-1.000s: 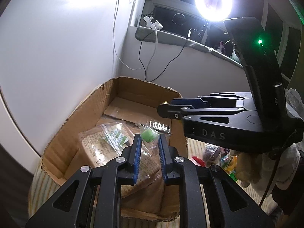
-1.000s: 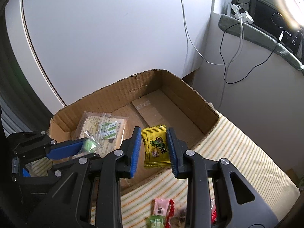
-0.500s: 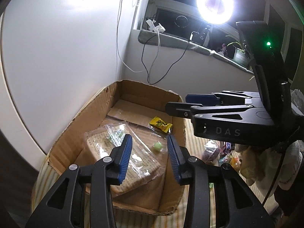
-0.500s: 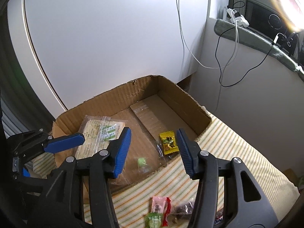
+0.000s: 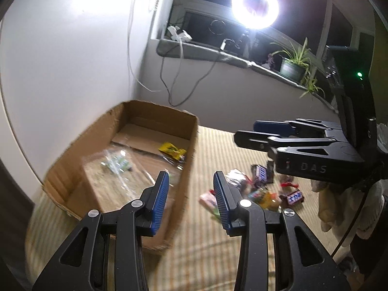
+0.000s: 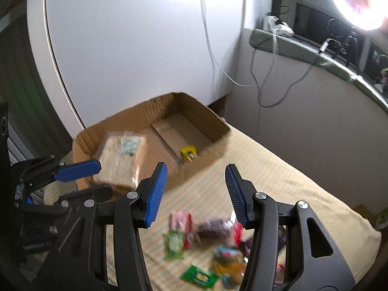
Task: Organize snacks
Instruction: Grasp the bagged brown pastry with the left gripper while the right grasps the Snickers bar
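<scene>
An open cardboard box (image 5: 191, 131) (image 6: 218, 123) sits on a striped cloth. Inside lie a clear packet of crackers (image 5: 114, 167) (image 6: 121, 155) and a yellow candy (image 5: 172, 149) (image 6: 188, 152). A pile of loose wrapped snacks (image 5: 262, 191) (image 6: 208, 240) lies on the cloth to the right of the box. My left gripper (image 5: 190, 201) is open and empty, above the box's right wall. My right gripper (image 6: 196, 194) is open and empty, above the cloth between box and pile. Each gripper also shows in the other's view (image 5: 264, 135) (image 6: 80, 169).
A white wall stands behind the box. A window ledge (image 5: 242, 58) with cables, a plant pot (image 5: 292, 69) and a bright ring light (image 5: 254, 4) runs along the back. The striped cloth (image 6: 278, 169) stretches to the right.
Both grippers opened and let go of a green candy and a yellow candy into the box. Both have pulled back and swung right toward the snack pile.
</scene>
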{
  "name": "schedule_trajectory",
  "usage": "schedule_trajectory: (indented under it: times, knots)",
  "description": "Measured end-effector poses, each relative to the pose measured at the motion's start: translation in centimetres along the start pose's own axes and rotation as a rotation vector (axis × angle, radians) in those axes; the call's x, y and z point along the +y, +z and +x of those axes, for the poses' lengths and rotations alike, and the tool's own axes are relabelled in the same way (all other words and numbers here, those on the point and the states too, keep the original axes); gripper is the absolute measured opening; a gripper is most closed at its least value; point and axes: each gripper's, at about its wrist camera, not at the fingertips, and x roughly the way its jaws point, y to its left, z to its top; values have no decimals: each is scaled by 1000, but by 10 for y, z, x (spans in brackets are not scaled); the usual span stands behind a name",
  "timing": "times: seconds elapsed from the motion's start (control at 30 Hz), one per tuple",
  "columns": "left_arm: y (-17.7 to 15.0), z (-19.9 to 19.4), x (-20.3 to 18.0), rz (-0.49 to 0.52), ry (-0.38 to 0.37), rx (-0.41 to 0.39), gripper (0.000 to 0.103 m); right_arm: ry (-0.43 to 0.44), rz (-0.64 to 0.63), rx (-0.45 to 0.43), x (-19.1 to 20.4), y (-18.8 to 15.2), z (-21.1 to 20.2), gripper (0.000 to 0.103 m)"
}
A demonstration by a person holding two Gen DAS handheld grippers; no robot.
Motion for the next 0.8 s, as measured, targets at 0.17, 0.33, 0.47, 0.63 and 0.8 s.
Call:
schedule_trajectory:
  times: [0.17,0.33,0.47,0.63,0.8]
  knots:
    - [-13,10,-20,16,-34,35,37,-57,33,16,-23,-32,-21,52]
    - [-20,21,-37,27,-59,68,37,-111,85,37,-52,-66,-38,52]
    - [-21,30,-48,45,-75,88,37,-149,128,69,-76,-97,-45,52]
    - [-21,41,-57,61,-84,109,37,-175,179,104,-96,-123,-49,52]
    - [-21,53,-62,71,-94,135,37,-153,170,117,-102,-143,-48,69]
